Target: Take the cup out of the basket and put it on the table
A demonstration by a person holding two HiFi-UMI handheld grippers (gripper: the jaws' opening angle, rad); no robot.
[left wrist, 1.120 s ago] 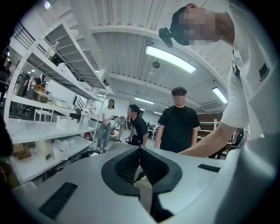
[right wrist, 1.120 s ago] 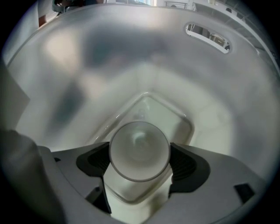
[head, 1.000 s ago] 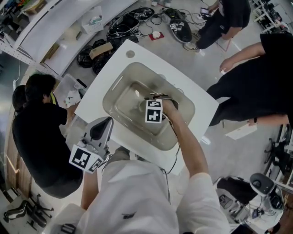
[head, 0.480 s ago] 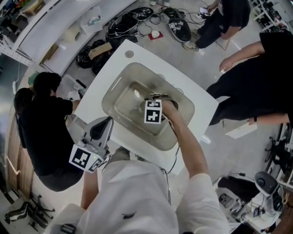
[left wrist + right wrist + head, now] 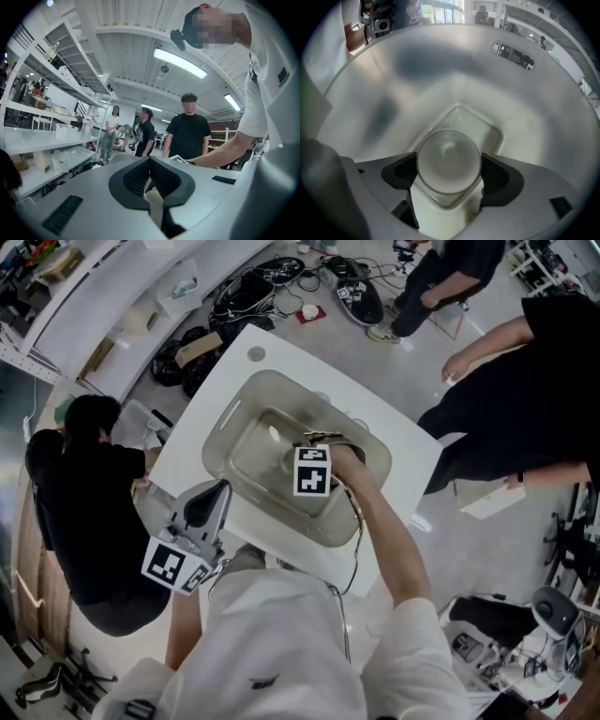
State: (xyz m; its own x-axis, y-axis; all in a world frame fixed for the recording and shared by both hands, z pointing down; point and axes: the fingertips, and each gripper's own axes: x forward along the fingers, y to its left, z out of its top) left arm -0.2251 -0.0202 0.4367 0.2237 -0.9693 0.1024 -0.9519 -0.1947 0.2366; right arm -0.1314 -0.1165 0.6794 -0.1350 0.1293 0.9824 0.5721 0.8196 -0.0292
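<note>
Clear cup point(image 5: 448, 161) is stood upright on the floor of the smoky see-through basket point(image 5: 272, 388). The handle slot point(image 5: 513, 55) is seen at the cup's 1 o'clock, and the basket is parked mid white table point(image 5: 412, 456).

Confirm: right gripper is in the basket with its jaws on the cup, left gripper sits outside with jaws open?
Not quite: the left gripper view shows the left gripper with jaws shut, empty. The right gripper is in the basket with its jaws on the cup.

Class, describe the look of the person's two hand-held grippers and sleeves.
The left hand-held gripper and right hand-held gripper have light grey bodies and black ribbed pads. Each carries a white cube with black square markers. The sleeves are short and white.
</note>
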